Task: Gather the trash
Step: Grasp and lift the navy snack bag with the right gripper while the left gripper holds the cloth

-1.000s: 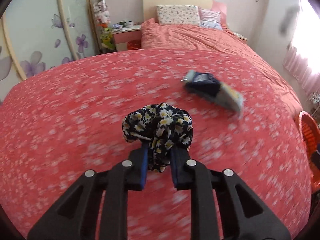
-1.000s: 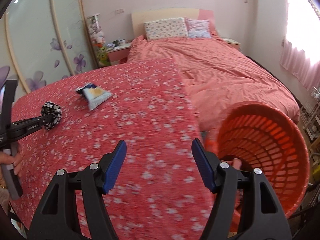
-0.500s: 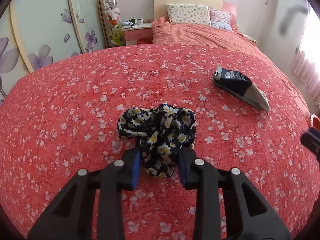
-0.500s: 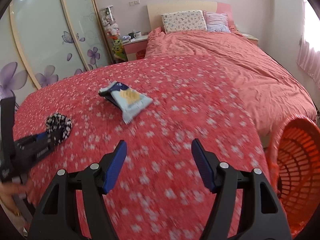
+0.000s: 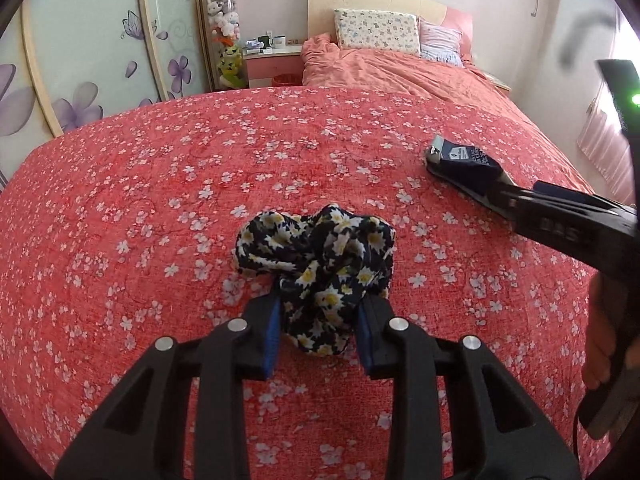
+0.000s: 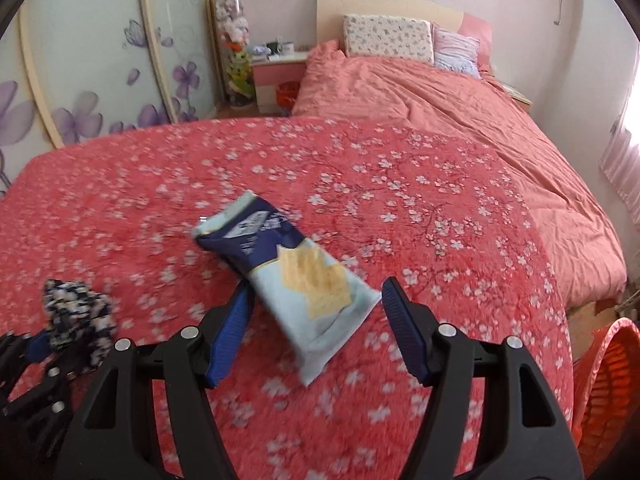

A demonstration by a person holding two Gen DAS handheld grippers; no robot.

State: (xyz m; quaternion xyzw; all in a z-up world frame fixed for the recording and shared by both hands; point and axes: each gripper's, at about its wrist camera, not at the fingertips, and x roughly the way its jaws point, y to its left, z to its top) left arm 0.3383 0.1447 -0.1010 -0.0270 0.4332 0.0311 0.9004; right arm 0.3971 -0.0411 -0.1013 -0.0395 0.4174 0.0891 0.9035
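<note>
Surface: red quilt w/ white blossom print (image 5: 160, 208), spread flat, covers whole near area in both views. Beyond it, salmon-pink bedspread (image 6: 440, 100), wrinkled, running back to headboard.

Items directly on quilt:
1. Black floral scrunchie (image 5: 320, 256), yellow/white daisies, bunched, approx centre of quilt in left view.
2. Snack wrapper (image 6: 296, 268), dark blue top, pale blue lower part w/ cracker pic, lying flat, angled. Well apart from item 1, to its right.

On bedspread: two pillows (image 5: 376, 32) against headboard.

The left tool (image 5: 316, 330) is partly closed, while the right tool (image 6: 316, 330) is spread wide.
</note>
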